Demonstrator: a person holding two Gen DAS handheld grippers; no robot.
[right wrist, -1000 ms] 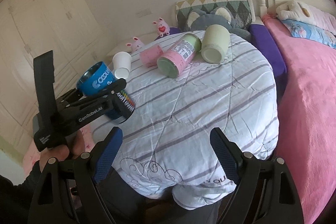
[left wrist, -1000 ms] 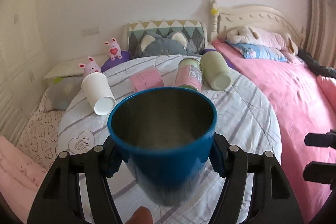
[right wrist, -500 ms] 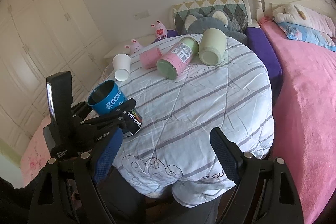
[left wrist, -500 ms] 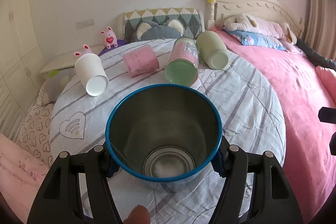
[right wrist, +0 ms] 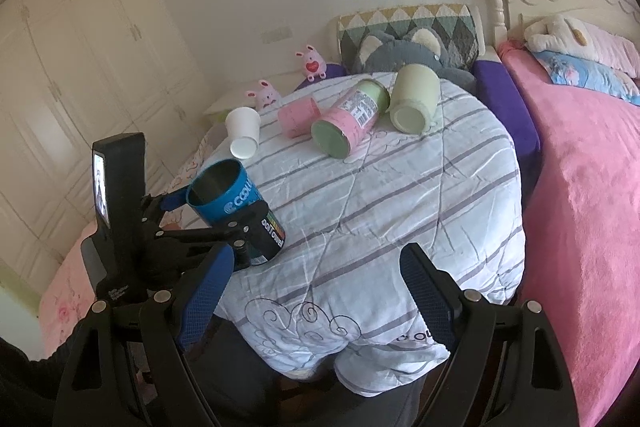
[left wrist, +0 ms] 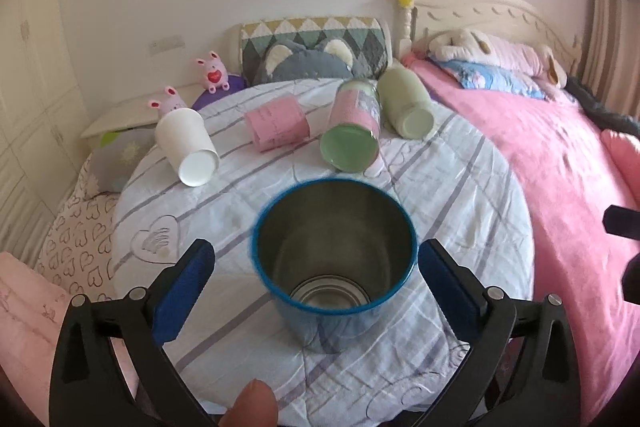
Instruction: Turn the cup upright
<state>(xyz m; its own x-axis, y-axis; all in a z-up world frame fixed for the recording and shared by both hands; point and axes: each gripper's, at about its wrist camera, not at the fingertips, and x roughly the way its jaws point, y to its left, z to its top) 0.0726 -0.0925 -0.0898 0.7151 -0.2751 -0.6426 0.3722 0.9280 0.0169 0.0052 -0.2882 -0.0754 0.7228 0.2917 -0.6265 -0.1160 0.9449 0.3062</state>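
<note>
Standing upright on the striped quilted cloth (left wrist: pixel 460 187) of the round table, the blue cup (left wrist: pixel 334 247) shows its dull metal inside and a ringed steel bottom in the left wrist view. The left gripper (left wrist: pixel 316 281) is released: its two blue pads (left wrist: pixel 182 291) are spread wide, one on each side of the cup, and neither touches the wall. A fingertip of the person (left wrist: pixel 250 405) shows at the bottom edge. Farther back lie four other vessels on their sides: a white paper cup (left wrist: pixel 188 145), a pink cup (left wrist: pixel 276 123), a pink can with a green lid (left wrist: pixel 354 131) and a pale green jar (left wrist: pixel 406 105) (the can and the jar are just beside each other). At the right lies a fuzzy pink blanket (left wrist: pixel 540 155).

In the right wrist view the blue cup (right wrist: pixel 236 205) stands near the left edge of the table, its mouth up and slightly tilted toward the camera, with white letters on a glossy blue wall and a dark band at its base. The left gripper (right wrist: pixel 208 215) is around it, the black fingers passing in front. The right gripper (right wrist: pixel 316 285) holds nothing; its blue textured pads (right wrist: pixel 204 297) are wide apart over the wrinkled front edge of the cloth (right wrist: pixel 380 211).
</note>
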